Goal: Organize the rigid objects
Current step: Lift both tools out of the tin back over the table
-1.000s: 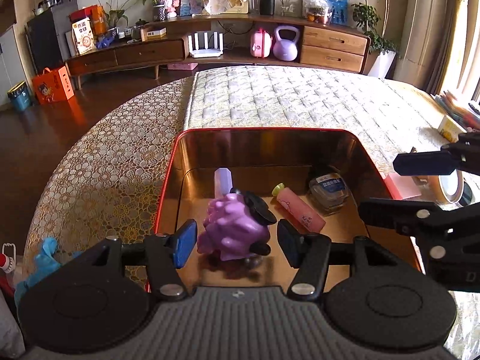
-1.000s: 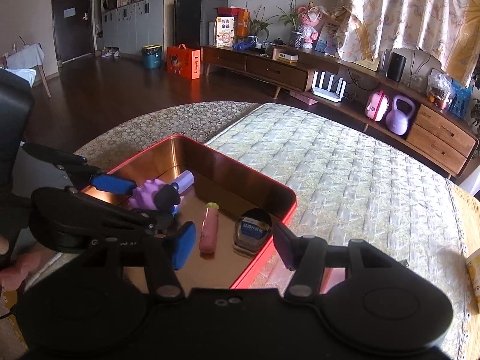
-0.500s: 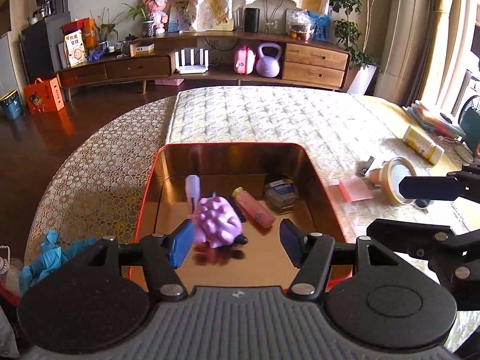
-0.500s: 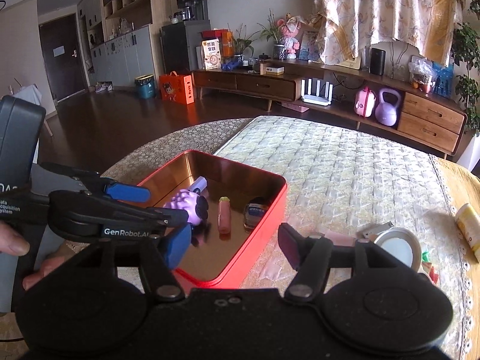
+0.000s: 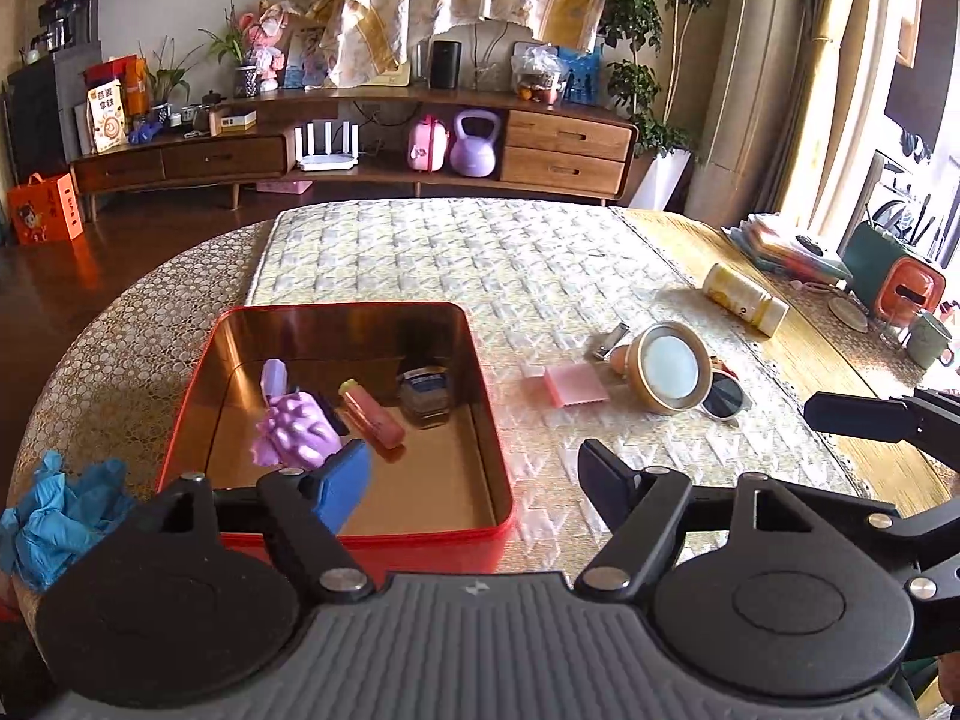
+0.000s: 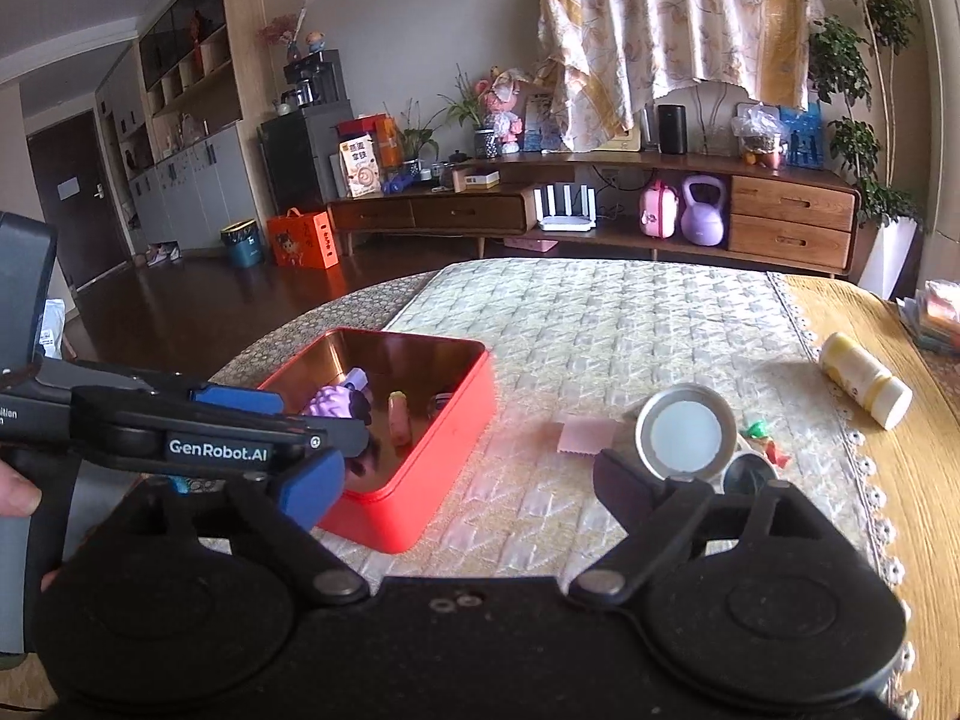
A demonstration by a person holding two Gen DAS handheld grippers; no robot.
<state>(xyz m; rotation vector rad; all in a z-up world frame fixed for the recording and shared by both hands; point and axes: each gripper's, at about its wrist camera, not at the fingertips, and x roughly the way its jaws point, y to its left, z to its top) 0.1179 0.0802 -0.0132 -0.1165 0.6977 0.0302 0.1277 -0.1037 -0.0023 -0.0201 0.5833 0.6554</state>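
A red tin (image 5: 420, 552) with a gold inside holds a purple knobbly brush (image 5: 294, 435), a pink tube (image 5: 372, 417), a small jar (image 5: 426, 393) and a lavender stick (image 5: 273, 375). My left gripper (image 5: 474, 483) hovers over the tin's near right corner, jaws opening with nothing between them. To the right lie a pink card (image 5: 573, 384), a round mirror (image 5: 669, 369), sunglasses (image 5: 726, 396) and a nail clipper (image 5: 609, 342). My right gripper (image 6: 468, 486) hangs above the cloth between the tin (image 6: 432, 480) and the mirror (image 6: 684, 438), jaws opening and empty.
A yellow bottle (image 5: 744, 298) lies far right on the wooden tabletop. Books, a green mug (image 5: 927, 339) and an orange-green holder stand at the right edge. Crumpled blue gloves (image 5: 60, 510) sit left of the tin. The quilted cloth (image 5: 456, 252) stretches behind it.
Both grippers drew back from the tin, rose and swung right, and their jaws widened. The purple brush stays in the tin. The mirror, card and sunglasses came into view.
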